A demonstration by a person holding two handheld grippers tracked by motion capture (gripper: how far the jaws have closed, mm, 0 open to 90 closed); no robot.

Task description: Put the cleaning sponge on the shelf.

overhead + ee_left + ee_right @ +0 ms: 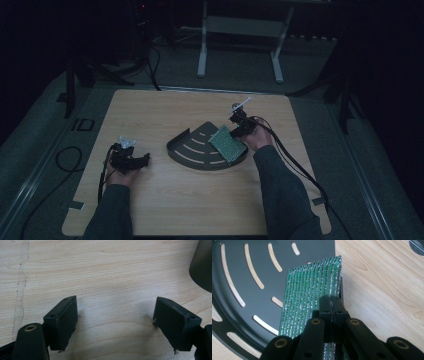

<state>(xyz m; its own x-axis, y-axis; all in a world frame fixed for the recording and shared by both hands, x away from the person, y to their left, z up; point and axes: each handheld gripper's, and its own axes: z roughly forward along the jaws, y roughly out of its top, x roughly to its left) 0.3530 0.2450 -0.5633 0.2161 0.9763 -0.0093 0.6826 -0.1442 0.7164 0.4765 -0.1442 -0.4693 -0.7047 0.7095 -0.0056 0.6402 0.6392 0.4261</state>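
Tongs on the right (333,305) pinch a green ribbed pad (310,293), tilted lengthwise over a slotted black tray (192,150); left tongs (115,322) gape wide above the bare bench (150,200).

Left claw (131,159) rests low with jaws spread wide; right claw (333,305) is clamped tight.
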